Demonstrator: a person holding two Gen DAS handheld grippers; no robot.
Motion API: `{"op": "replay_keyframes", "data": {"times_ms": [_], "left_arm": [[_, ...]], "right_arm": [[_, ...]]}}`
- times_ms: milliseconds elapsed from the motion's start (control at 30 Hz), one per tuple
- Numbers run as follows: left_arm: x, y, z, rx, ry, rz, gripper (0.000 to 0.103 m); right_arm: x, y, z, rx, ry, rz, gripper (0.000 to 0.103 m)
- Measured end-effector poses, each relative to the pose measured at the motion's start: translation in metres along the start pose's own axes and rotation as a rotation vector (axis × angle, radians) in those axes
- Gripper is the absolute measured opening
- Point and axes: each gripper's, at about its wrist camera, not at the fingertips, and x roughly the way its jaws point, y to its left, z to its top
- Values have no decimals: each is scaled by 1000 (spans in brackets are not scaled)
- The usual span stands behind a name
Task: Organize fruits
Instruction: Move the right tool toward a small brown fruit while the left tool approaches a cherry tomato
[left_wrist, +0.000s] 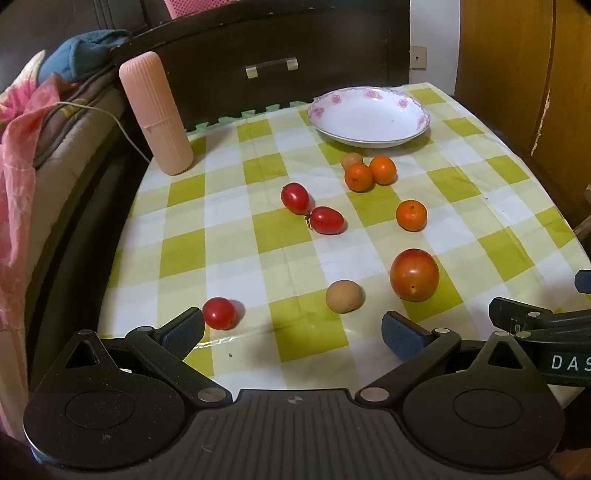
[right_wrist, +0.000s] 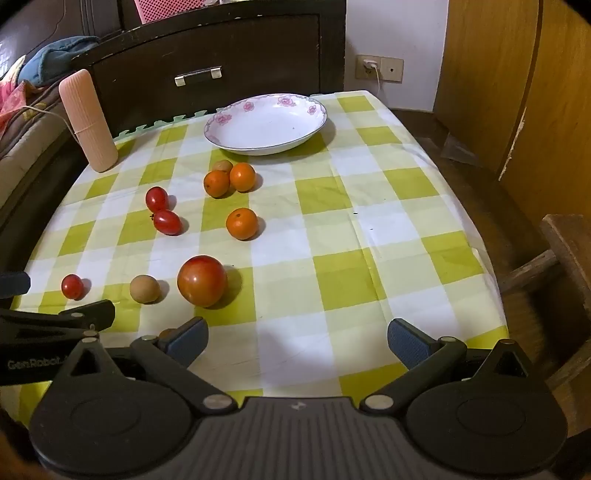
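In the left wrist view, a pink ribbed cylinder (left_wrist: 156, 114) stands upright at the upper left of the checkered tabletop (left_wrist: 258, 236). At the lower left, a small red tomato (left_wrist: 219, 313) lies just beside the left tool (left_wrist: 293, 332), whose fingers are spread wide and grasp nothing. Toward the centre sit two oval red tomatoes (left_wrist: 311, 210), touching. Right of them a brown longan (left_wrist: 344, 296) lies near a large tomato (left_wrist: 414, 274), with three oranges (left_wrist: 411, 215) above. The empty floral plate (left_wrist: 369, 114) rests at the upper right. In the right wrist view, the right tool (right_wrist: 297, 341) is likewise released, over bare cloth.
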Motion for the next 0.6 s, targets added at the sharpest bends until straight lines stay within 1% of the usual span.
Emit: {"op": "replay_keyframes", "data": {"times_ms": [267,333,600], "left_arm": [[0,4,-5,-4,2,0,103],[0,4,-5,-4,6,1,103],[-1,9,-10,-18,23,11,101]], "right_arm": [[5,11,-2,-6,1,4,102],[3,7,-1,-3,5,18,102],[3,12,-4,-18,13,35,102]]}}
